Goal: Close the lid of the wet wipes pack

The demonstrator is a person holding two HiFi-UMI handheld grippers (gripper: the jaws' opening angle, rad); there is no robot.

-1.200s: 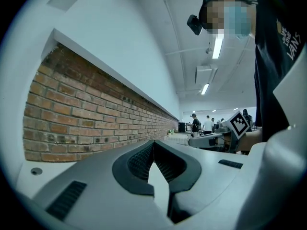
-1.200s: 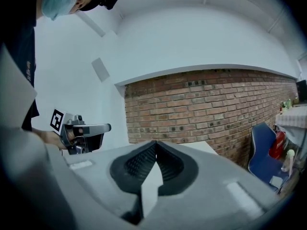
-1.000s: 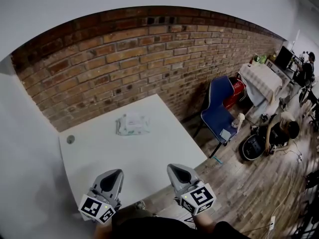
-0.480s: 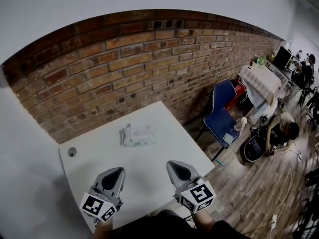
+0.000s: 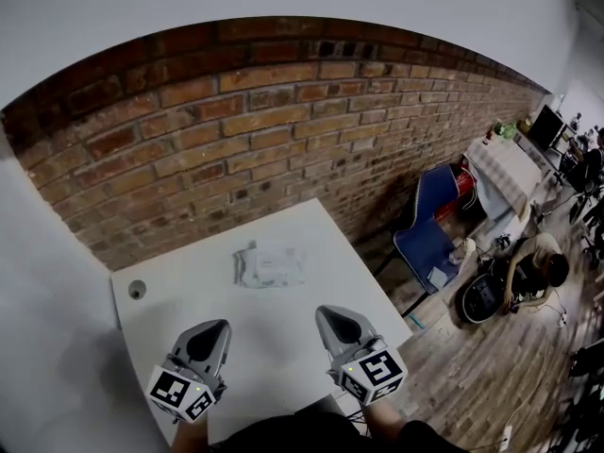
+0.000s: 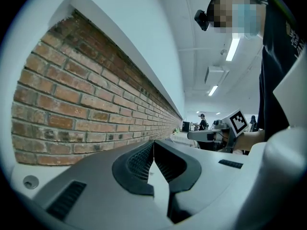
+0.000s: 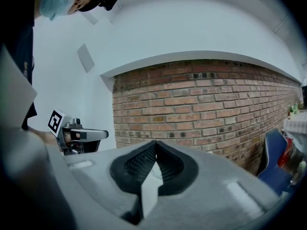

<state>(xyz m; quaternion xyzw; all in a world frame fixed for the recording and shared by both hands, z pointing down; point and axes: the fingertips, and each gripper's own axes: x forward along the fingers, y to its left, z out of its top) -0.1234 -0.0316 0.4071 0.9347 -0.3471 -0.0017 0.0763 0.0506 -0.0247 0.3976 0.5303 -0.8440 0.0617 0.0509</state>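
Head view, looking steeply down: finds the wet wipes pack (image 5: pixel 269 265) flat on the white tabletop (image 5: pixel 189 295), out toward the far side, near the brick wall (image 5: pixel 236 130). Lies well apart from both grippers, straight ahead of them and further up the frame. Runs its long axis across the view, left to right, with only a slight tilt. Sits almost on the midline between the two tools. Hard to call a nearer side, perhaps a shade closer to the right gripper (image 5: pixel 330 314). Catches the left gripper (image 5: pixel 215 329) hovering over the near part of the tabletop, roughly level with its partner.

Left gripper view: fingers (image 6: pixel 139 159) pressed together at the tips, nothing pinched, only pale tabletop through the notch below. Right gripper view: same story, fingers (image 7: pixel 136 163) closed tip to tip and empty, brick wall beyond.

Cannot read the lid from this height, raised or flat; too small. Looks like a reach not yet begun. Calls, most likely, for forward travel over the bare tabletop, then a press down onto the flap, across the pack's short side. Needs no spreading of the fingers for that; can push with closed tips.
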